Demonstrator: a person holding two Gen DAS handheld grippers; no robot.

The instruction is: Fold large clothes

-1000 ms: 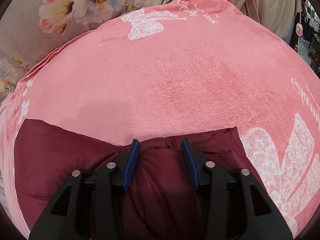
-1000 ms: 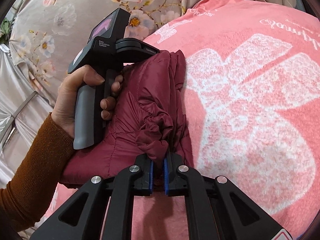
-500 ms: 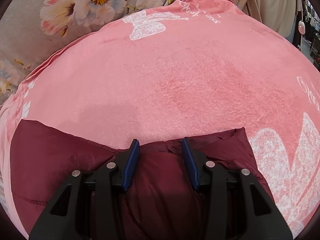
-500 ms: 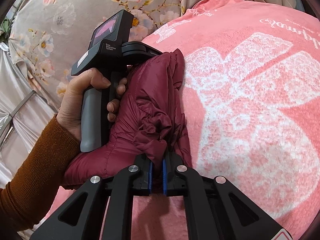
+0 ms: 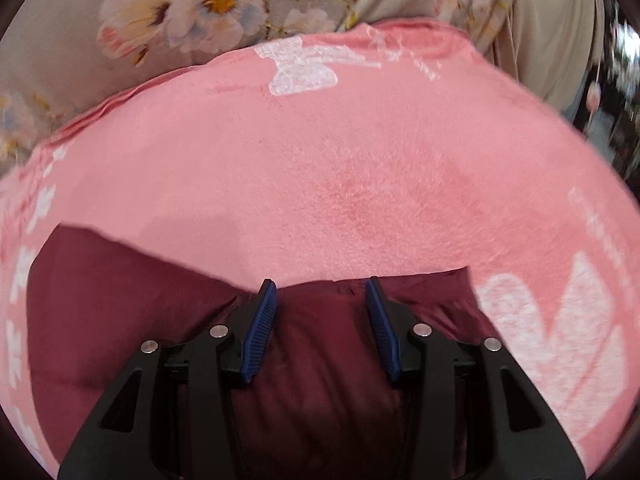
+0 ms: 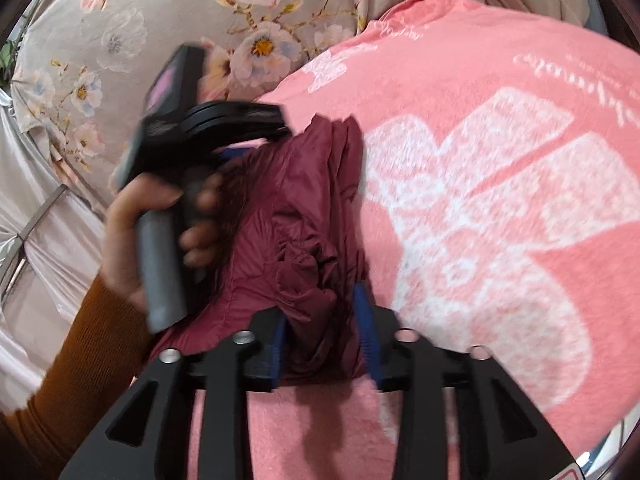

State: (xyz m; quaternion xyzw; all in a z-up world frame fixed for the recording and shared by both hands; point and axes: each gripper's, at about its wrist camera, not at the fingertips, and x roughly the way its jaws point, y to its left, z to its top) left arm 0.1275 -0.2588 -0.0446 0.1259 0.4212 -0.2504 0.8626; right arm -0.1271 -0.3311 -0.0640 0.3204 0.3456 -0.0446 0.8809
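Observation:
A dark red puffy jacket [image 5: 120, 320] lies folded on a pink blanket [image 5: 340, 168]. My left gripper [image 5: 320, 284] hovers over the jacket's far edge. Its jaws are opening, and the fabric sits between the blue pads [image 5: 260, 320] without being pinched. In the right wrist view the jacket [image 6: 280, 208] is a narrow bundle with a bunched fold. My right gripper [image 6: 324, 312] straddles that fold, jaws opening, pads off the cloth. A hand [image 6: 128, 216] in an orange-brown sleeve grips the left gripper's grey handle [image 6: 160, 272] at the bundle's left side.
The pink blanket [image 6: 500, 200] carries large white bow prints and spreads wide to the right of the jacket. A grey floral sheet [image 6: 160, 20] lies behind and to the left. Beige fabric [image 5: 540, 20] hangs at the far right.
My right jaws were shut on the bunched fold and now stand apart. My left jaws have widened a little. The hand-held left gripper has lifted and tilted, blurred by motion.

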